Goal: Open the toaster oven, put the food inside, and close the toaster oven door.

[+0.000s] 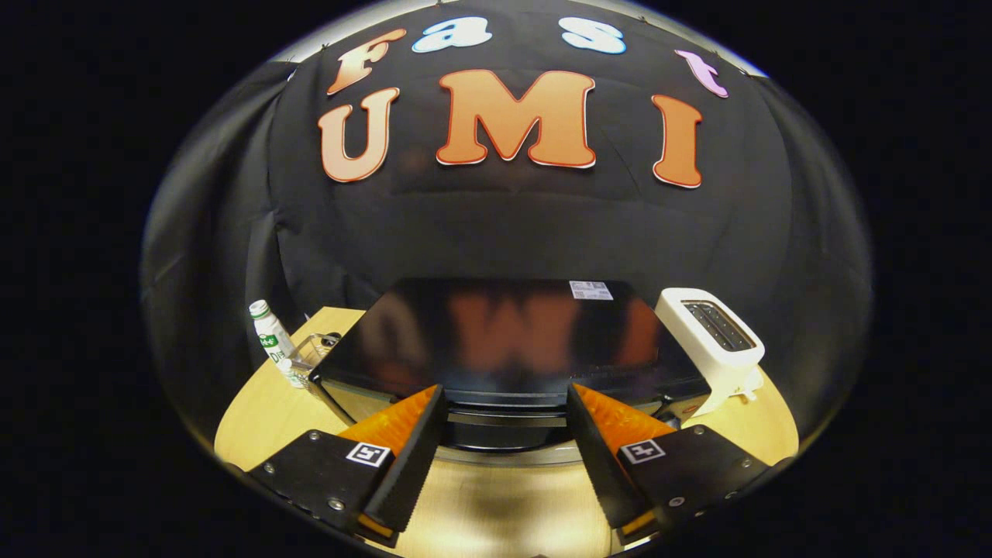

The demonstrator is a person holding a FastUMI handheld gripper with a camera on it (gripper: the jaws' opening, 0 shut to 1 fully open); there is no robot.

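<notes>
A black toaster oven (pixel 508 333) with a glossy top stands on the wooden table (pixel 256 411), seen from above and in front. Its door handle (pixel 508 418) runs as a dark bar along the upper front edge, right between my fingertips. My gripper (pixel 505 397) is open, with one finger at each side of the handle bar and nothing pressed between them. Whether the fingers touch the handle I cannot tell. The oven door looks shut. A small clear container (pixel 314 350) sits left of the oven; what it holds is not clear.
A white slot toaster (pixel 713 341) stands close against the oven's right side. A white bottle with a green label (pixel 270 332) stands at the table's back left, beside the clear container. Bare tabletop lies in front of the oven, under my fingers.
</notes>
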